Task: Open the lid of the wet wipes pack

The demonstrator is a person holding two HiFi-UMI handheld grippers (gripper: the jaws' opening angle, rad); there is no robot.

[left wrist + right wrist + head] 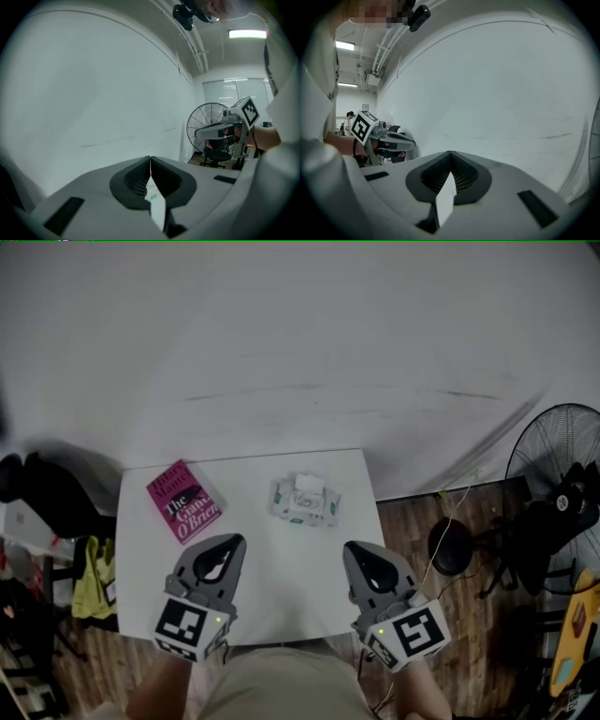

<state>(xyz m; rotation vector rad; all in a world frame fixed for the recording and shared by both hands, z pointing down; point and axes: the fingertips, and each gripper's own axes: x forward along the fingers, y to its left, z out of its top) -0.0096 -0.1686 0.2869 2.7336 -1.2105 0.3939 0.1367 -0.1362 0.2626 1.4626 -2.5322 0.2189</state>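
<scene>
We held the grey plastic left gripper and right gripper clenched on nothing over the near part of the white square table. Both were well short of the white-and-green soft wet wipes pack, which lay mid-table. We judged that one gripper should pin the pack while the other lifted the lid's lip. The magenta paperback book read "The Giant O'Brien"; the pack's print was too small to read.

From where I stood, the table had a smooth, matt white top. The wet wipes pack looked like soft plastic film, crinkled and faintly shiny, and the book had a paper cover. The left gripper and right gripper were matt grey plastic, their pads dark and finely ribbed. The floor was wood planking, and the fan had a thin wire grille.
</scene>
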